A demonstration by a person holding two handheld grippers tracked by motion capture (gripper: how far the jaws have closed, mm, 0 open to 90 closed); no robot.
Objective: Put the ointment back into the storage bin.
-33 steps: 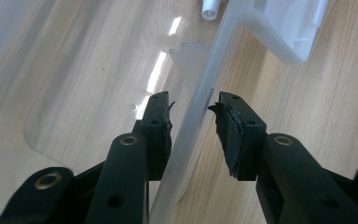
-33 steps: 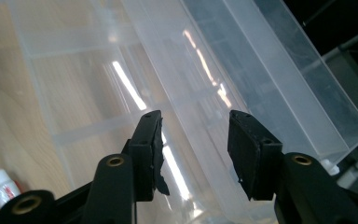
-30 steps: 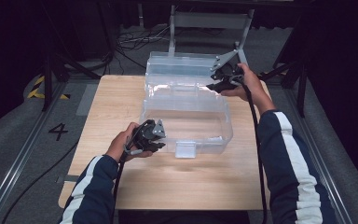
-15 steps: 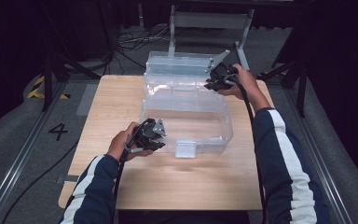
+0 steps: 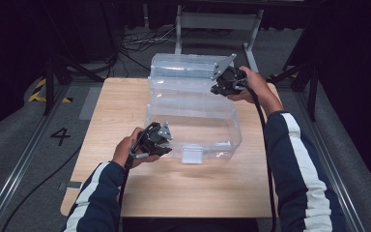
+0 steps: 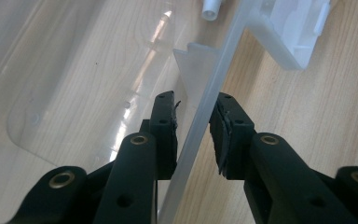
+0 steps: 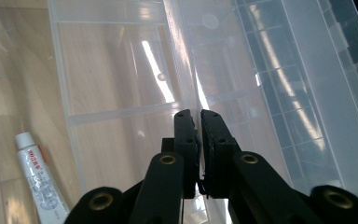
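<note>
A clear plastic box (image 5: 193, 130) stands on the wooden table (image 5: 111, 111), its hinged lid (image 5: 183, 72) raised behind it. My left gripper (image 5: 163, 139) is at the box's front left corner. In the left gripper view its jaws (image 6: 193, 100) sit on either side of the box's front wall (image 6: 214, 74), shut on it. My right gripper (image 5: 218, 88) is at the lid's right end; in the right gripper view (image 7: 196, 114) it is shut on the lid's thin edge (image 7: 184, 60). A white tube (image 7: 39, 179) lies inside the box.
A white latch tab (image 5: 192, 153) hangs on the box's front wall, also seen as the latch (image 6: 303, 32) in the left gripper view. Bare table lies in front of and to the left of the box. Dark floor, cables and a metal stand (image 5: 217, 21) are beyond the table.
My right gripper has moved a little to the left and toward the box with the lid's edge in it. The left gripper has stayed at the box's front wall.
</note>
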